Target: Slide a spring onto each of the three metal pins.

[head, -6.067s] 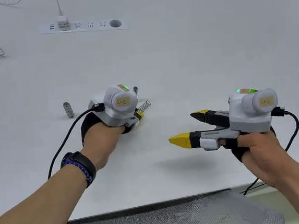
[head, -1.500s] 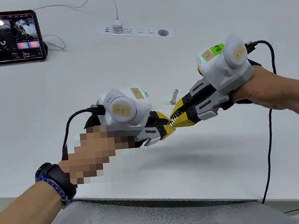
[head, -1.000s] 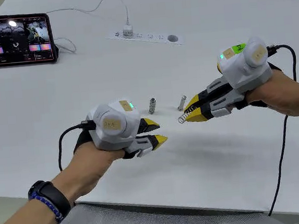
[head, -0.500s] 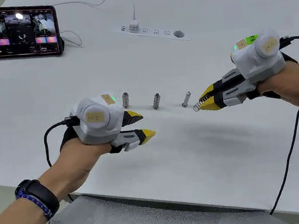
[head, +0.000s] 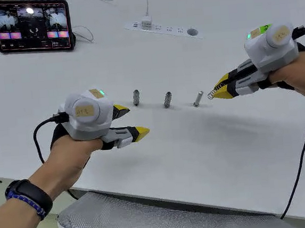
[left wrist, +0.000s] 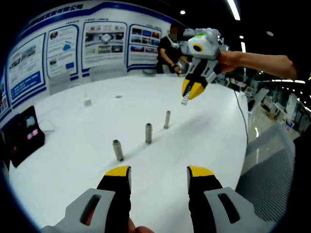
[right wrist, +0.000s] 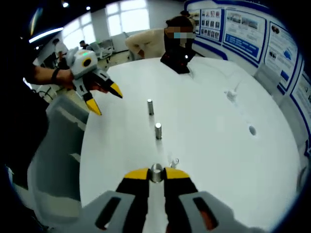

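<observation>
Right claw (head: 221, 90) clenched on a spring (head: 212, 94), held in the air near the bare pin (head: 198, 99), not touching it. Left claw (head: 133, 121) released, empty, over the bench (head: 198, 152) toward its near edge. Middle pin (head: 168, 99) and left-edge-side pin (head: 136, 98) each wear a spring; the three stand in a row mid-bench.

The spring (head: 211, 94) now hangs from the right gripper (head: 218, 93) alone, upper right. The left gripper (head: 136, 119) no longer grips it, its fingers (head: 141, 131) apart at lower left.
</observation>
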A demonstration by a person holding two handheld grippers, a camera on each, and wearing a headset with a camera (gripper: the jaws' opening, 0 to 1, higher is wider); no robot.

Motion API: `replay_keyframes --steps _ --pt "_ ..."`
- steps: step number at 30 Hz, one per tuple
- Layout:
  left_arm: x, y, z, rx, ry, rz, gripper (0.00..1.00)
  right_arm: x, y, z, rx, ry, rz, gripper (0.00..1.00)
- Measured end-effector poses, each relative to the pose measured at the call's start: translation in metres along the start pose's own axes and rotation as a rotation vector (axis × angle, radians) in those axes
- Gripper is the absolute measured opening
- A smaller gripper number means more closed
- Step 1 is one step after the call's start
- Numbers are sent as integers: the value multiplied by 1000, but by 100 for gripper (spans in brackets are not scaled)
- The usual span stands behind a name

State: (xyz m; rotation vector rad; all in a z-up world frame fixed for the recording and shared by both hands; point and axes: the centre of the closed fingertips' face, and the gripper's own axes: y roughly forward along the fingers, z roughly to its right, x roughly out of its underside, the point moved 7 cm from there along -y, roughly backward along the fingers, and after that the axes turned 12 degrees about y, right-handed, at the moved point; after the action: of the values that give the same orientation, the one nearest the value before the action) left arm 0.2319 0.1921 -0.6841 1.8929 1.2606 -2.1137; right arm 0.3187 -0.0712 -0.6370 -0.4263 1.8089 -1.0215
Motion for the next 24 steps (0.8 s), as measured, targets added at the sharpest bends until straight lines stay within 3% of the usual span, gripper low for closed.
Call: replay_keyframes --steps 12,24 --pt "8 -13 -11 -55 -52 -6 58 -4 10 15 25 -16 -36 12" --pt "12 -23 -6 -56 -94 -13 66 -6 26 25 26 -36 -78 13"
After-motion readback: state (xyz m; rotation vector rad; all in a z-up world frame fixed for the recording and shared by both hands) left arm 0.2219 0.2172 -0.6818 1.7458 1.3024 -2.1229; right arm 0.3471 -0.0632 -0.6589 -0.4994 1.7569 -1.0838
